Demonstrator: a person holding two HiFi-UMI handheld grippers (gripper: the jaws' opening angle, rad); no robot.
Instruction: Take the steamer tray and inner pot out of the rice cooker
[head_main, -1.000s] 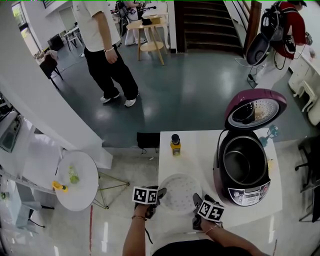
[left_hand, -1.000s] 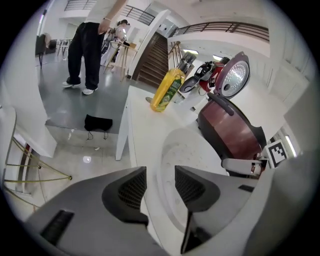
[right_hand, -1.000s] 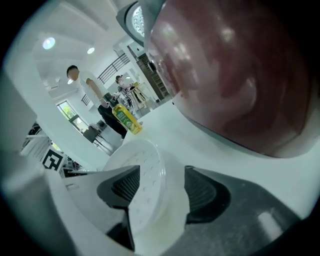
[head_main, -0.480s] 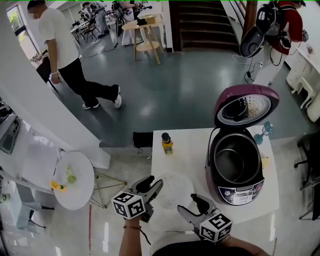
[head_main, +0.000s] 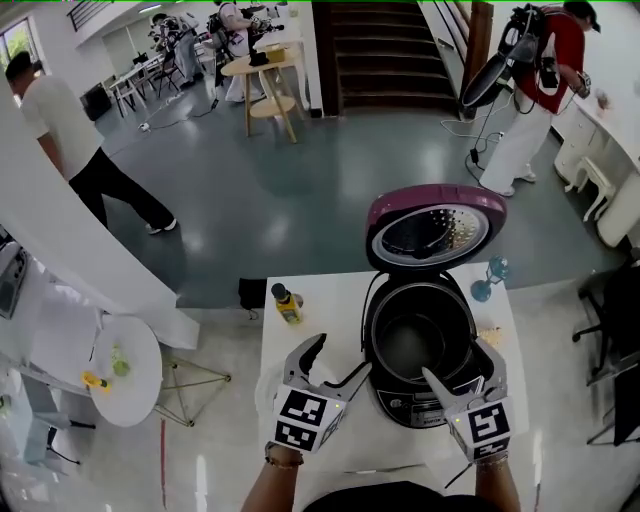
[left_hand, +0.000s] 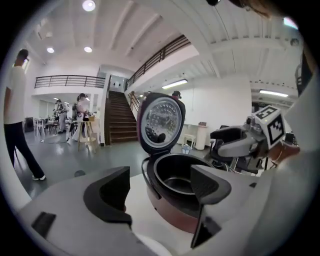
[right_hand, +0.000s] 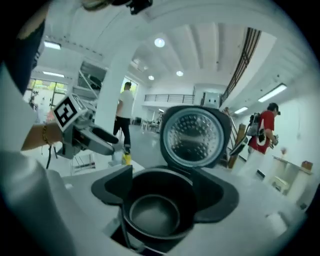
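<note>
Inner pot (head_main: 418, 340) sits in the open rice cooker (head_main: 430, 402) near the right edge of the tabletop (head_main: 318, 305); left gripper (head_main: 340, 358) and right gripper (head_main: 462, 362), jaws just opened wider and empty, should straddle opposite rim sides, pinch firmly, then lift level.

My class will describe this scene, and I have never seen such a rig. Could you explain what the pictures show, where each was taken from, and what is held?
There is no robot: a person holds a two-jaw gripper in each hand. One picture comes from a camera on the person's head, looking down; the other two come from cameras riding on the grippers. On the white table stands a purple rice cooker, lid up, with the round black inner pot inside. A small yellow bottle with a black cap stands to its left. The left gripper and right gripper have just been opening their jaws and hold nothing.
</note>
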